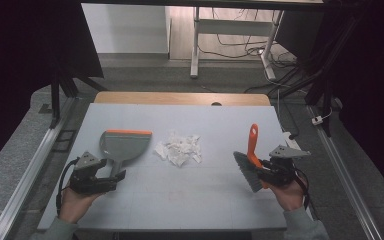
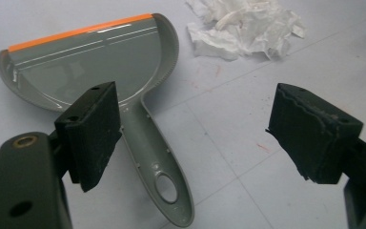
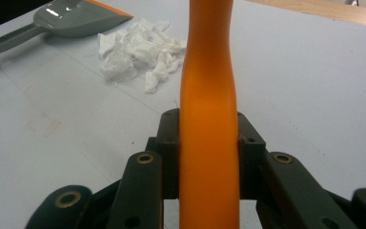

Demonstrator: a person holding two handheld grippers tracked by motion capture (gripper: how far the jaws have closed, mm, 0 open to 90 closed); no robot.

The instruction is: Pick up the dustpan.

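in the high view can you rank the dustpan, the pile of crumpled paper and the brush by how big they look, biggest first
1. dustpan, counting pan and handle.
2. brush, orange handle and grey bristles together; it is held up by the right hand-held gripper, so nearness to the camera may flatter it, and its order with the dustpan is unsure.
3. pile of crumpled paper, smallest.

Pale grey desk [image 1: 180, 200] with a wooden far edge, grey carpet floor [image 1: 10, 165] around it. Beyond, a white-legged table [image 1: 196, 45] over tangled cables [image 1: 240, 47]; dark curtains [image 1: 25, 40] on both sides.
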